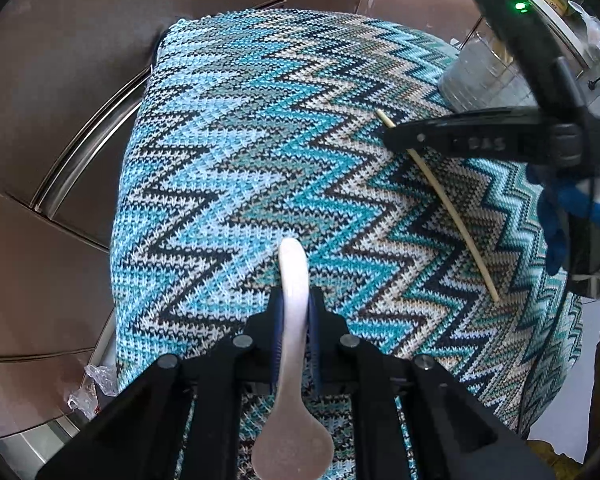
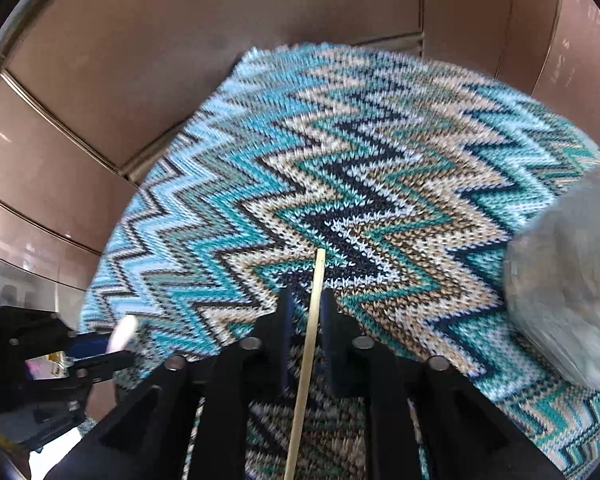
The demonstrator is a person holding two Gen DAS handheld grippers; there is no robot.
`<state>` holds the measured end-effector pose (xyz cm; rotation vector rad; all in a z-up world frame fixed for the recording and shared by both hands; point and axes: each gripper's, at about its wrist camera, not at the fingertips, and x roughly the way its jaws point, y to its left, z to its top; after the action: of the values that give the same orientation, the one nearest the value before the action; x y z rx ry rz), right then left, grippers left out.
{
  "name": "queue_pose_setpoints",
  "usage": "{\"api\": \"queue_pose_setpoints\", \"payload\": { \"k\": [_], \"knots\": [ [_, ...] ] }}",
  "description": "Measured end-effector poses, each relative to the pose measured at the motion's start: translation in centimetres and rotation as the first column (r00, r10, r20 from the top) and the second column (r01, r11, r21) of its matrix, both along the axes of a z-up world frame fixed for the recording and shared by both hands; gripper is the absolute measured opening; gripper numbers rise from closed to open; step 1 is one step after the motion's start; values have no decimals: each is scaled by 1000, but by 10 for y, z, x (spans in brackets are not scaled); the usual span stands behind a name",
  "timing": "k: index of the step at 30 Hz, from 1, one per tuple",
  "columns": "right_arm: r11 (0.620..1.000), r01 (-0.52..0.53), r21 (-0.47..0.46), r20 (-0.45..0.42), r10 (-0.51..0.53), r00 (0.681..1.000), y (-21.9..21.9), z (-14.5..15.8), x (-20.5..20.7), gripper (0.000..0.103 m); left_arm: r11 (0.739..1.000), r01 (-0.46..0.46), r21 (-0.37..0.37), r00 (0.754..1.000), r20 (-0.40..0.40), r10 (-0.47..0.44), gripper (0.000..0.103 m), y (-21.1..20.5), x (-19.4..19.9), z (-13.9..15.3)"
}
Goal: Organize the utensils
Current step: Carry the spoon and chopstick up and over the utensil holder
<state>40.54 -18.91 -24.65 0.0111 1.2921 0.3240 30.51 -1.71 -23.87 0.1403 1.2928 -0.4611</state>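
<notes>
Two wrist fisheyes, both close above the zigzag cloth (image 1: 228, 152)

The left wrist view looks forward and down along its fingers, with the right gripper (image 1: 396, 138) at its right edge. The right wrist view, somewhat blurred, faces likewise, with the left gripper (image 2: 112, 350) seemingly at lower left; both share the cloth.

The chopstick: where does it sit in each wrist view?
Left wrist: chopstick at right, slanting across the cloth, pinched near its top by the right gripper.
Right wrist: chopstick at bottom centre, running up between the fingers.
Shared landmark: the zigzag cloth.
</notes>
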Motion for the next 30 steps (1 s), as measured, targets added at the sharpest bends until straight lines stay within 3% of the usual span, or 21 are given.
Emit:
{"api": "queue_pose_setpoints", "payload": {
  "k": [3, 5, 7, 12, 23, 30],
  "knots": [
    [1000, -2, 3, -7, 2, 1000, 2, -2, 5, 15, 1000, -4, -3, 1000, -8, 4, 11, 0, 4, -3],
    [1000, -12, -15, -1, 12, 1000, 3, -3, 6, 8, 1000, -7, -4, 1000, -9, 7, 11, -2, 4, -6],
    [1000, -7, -3, 7, 7, 1000, 0, -2, 5, 7, 1000, -14, -9, 1000, -5, 14, 11, 0, 3, -5],
    [1000, -12, 19, 73, 10, 997, -6, 15, -12, 5, 999, -27, -31, 999, 39, 29, 11, 7, -4, 7],
    [991, -18, 134, 319, -26, 947, -25, 95, -102, 5, 991, -28, -131, 984, 170, 50, 9, 16, -43, 61],
    [988, 15, 155, 416, -79, 906, -36, 122, -165, 5, 984, -19, -179, 972, 227, 60, 7, 10, -74, 84]
  ]
}}
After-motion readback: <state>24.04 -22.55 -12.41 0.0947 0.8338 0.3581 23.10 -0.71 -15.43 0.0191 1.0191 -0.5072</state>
